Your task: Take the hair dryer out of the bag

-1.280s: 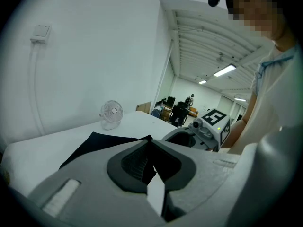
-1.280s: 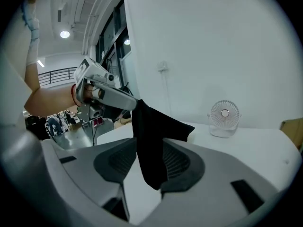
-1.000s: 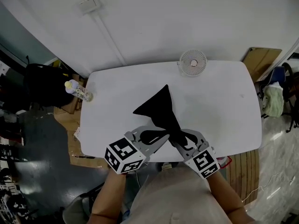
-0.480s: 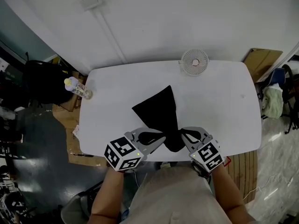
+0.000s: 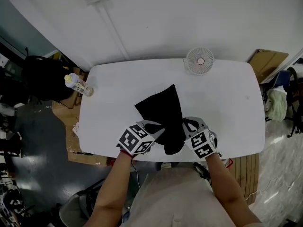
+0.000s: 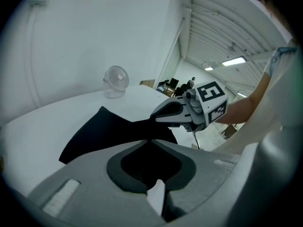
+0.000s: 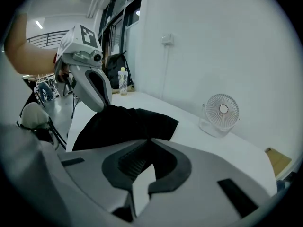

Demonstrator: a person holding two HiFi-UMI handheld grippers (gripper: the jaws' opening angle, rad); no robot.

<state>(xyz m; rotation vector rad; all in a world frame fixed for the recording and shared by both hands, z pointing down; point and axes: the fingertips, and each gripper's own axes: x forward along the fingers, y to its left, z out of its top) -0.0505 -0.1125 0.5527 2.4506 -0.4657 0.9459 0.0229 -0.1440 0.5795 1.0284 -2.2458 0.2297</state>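
Note:
A black cloth bag (image 5: 163, 112) lies flat on the white table (image 5: 227, 103), its near end toward me. No hair dryer shows anywhere. My left gripper (image 5: 160, 131) is shut on the bag's near left edge, with black cloth (image 6: 109, 129) running away from its closed jaws. My right gripper (image 5: 185, 125) is shut on the near right edge. From the left gripper view, the right gripper (image 6: 161, 115) pinches the cloth. In the right gripper view, the left gripper (image 7: 102, 105) bites the bag (image 7: 123, 124) from the other side.
A small white desk fan (image 5: 198, 61) stands at the table's far edge. A bottle (image 5: 78, 85) sits at the far left corner. Dark bags and clutter lie on the floor to the left, a cardboard box to the right.
Both grippers have come down and forward onto the table. The bag, hanging bunched between them before, now lies spread flat. The right gripper has closed on the bag's edge.

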